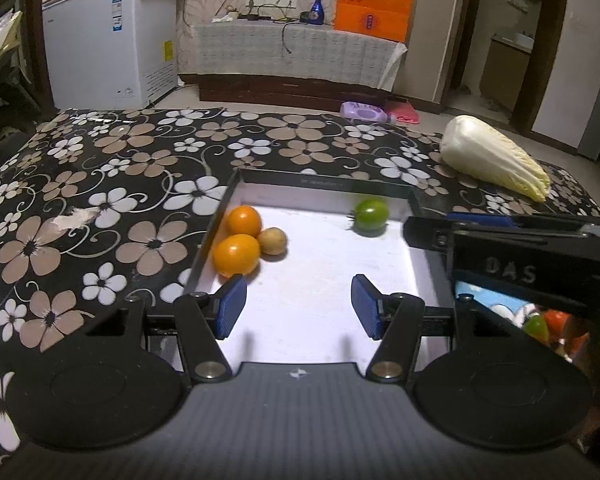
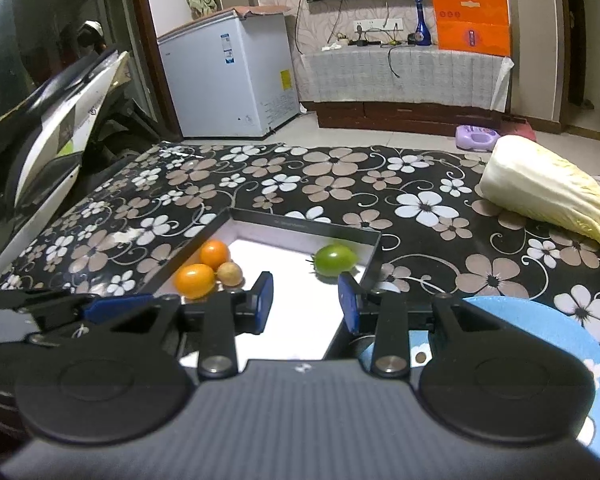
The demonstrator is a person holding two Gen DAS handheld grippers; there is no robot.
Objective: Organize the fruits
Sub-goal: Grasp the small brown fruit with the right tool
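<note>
A shallow black-rimmed white tray (image 1: pixel 220 208) lies on the flowered table. In its left corner sit two orange fruits (image 1: pixel 236 254) and a small tan fruit (image 1: pixel 273 241); a green tomato (image 1: pixel 371 213) sits near the far right wall. My left gripper (image 1: pixel 298 306) is open and empty above the tray's near end. My right gripper (image 2: pixel 306 300) is open and empty, just in front of the green tomato (image 2: pixel 335 260). The right gripper's body (image 1: pixel 520 256) shows at the right of the left wrist view. The orange fruits (image 2: pixel 196 279) show left of it.
A napa cabbage (image 1: pixel 496 158) lies on the table at the far right. A blue plate (image 2: pixel 548 328) with more fruit (image 1: pixel 540 326) sits right of the tray. A white freezer (image 1: pixel 112 40) and a cloth-covered cabinet (image 1: pixel 296 52) stand beyond the table.
</note>
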